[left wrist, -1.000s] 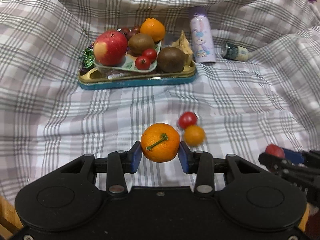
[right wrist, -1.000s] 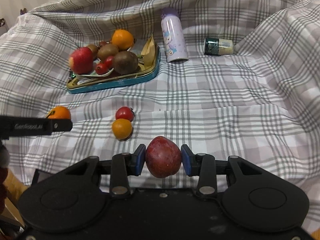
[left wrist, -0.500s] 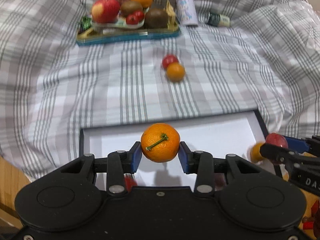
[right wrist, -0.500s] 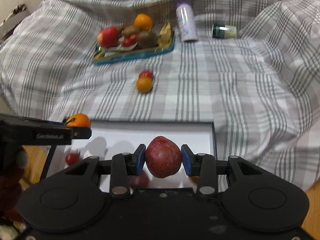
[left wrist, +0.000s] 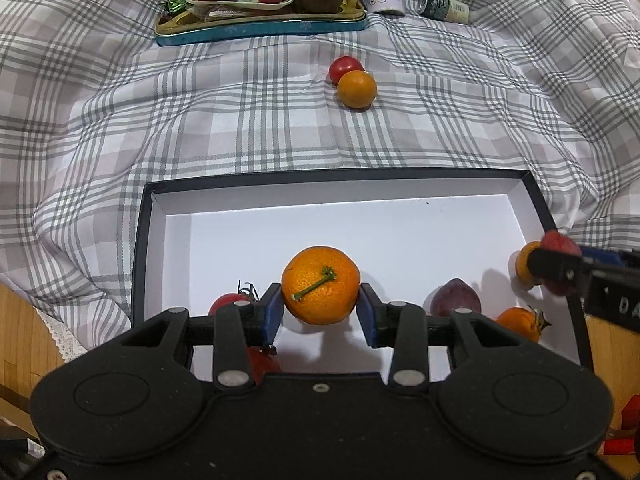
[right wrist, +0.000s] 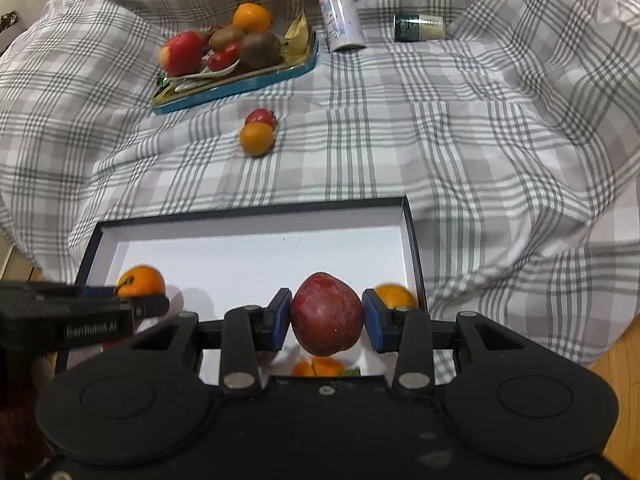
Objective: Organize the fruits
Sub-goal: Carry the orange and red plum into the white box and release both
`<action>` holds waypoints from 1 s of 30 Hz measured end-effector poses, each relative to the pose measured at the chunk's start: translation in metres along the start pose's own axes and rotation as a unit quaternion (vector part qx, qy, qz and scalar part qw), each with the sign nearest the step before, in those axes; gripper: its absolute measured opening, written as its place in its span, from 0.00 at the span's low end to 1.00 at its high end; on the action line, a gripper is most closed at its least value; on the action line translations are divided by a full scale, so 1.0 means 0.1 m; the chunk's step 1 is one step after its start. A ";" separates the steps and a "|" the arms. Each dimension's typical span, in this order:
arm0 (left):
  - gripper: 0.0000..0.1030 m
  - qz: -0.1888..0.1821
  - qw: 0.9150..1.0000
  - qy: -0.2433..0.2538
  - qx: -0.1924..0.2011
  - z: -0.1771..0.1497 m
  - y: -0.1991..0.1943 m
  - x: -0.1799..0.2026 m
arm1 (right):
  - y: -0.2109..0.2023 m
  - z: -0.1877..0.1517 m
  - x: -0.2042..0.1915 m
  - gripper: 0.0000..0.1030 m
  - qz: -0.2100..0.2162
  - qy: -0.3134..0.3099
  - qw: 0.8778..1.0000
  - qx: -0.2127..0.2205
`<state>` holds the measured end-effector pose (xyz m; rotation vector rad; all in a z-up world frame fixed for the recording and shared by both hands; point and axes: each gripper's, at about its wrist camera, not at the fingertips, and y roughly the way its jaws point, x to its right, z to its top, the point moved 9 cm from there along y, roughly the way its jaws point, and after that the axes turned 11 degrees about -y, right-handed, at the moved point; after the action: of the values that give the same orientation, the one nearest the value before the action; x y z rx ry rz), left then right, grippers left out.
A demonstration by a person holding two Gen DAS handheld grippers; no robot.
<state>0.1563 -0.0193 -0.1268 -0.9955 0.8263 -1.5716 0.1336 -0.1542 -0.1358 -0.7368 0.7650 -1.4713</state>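
Gripping an orange (left wrist: 321, 285) by its sides, the left gripper (left wrist: 321, 314) hovers level over the near part of a black-rimmed white box (left wrist: 360, 216), its blue pads pressed against the fruit and the green stem facing the camera. The right gripper (right wrist: 327, 320) is likewise closed on a dark red plum (right wrist: 327, 314), held above the right half of the same box, close to its right wall. Both tools point forward toward the far end of the checked cloth (right wrist: 460, 128).

Inside the box lie a tomato (left wrist: 228, 306) under the left gripper's left finger, a second plum (left wrist: 456, 302), and a small orange fruit (left wrist: 518, 322) near the right corner. On the cloth beyond the box, a red tomato (right wrist: 261, 117) and a small orange (right wrist: 257, 139) sit touching each other. Farther back, a blue tray (right wrist: 240, 86) carries an apple (right wrist: 182, 53), kiwis and more fruit, with a pale can (right wrist: 340, 16) just beside it.
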 end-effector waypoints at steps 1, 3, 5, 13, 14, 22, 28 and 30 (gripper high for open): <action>0.46 0.001 1.000 -0.001 0.000 0.00 0.01 0.00 | 0.02 0.03 -0.01 0.39 -0.002 -0.002 1.000 0.002; 0.46 0.002 1.000 -0.003 -0.001 0.00 0.02 -0.02 | 0.05 0.05 -0.04 0.39 -0.005 -0.005 1.000 0.004; 0.46 0.001 1.000 -0.005 -0.001 0.00 0.02 -0.03 | 0.07 0.07 -0.05 0.39 -0.002 -0.007 1.000 0.001; 0.47 0.001 1.000 -0.007 -0.002 0.03 0.05 -0.05 | 0.15 0.05 -0.03 0.39 -0.008 -0.013 1.000 -0.009; 0.47 0.000 1.000 -0.007 -0.003 0.03 0.05 -0.05 | 0.15 0.06 -0.03 0.39 -0.009 -0.012 1.000 -0.010; 0.47 -0.001 1.000 -0.010 -0.013 0.02 0.07 -0.05 | 0.17 0.10 -0.04 0.40 -0.007 -0.013 1.000 -0.009; 0.47 -0.006 1.000 -0.020 -0.016 0.02 0.07 -0.07 | 0.14 0.17 -0.05 0.39 -0.006 -0.014 1.000 0.002; 0.48 -0.009 1.000 -0.023 -0.015 0.02 0.05 -0.07 | 0.13 0.18 -0.05 0.39 -0.005 -0.013 1.000 0.004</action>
<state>0.1613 -0.0133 -0.1316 -1.0592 0.8122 -1.5503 0.1564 -0.1501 -0.1363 -0.7538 0.7353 -1.4705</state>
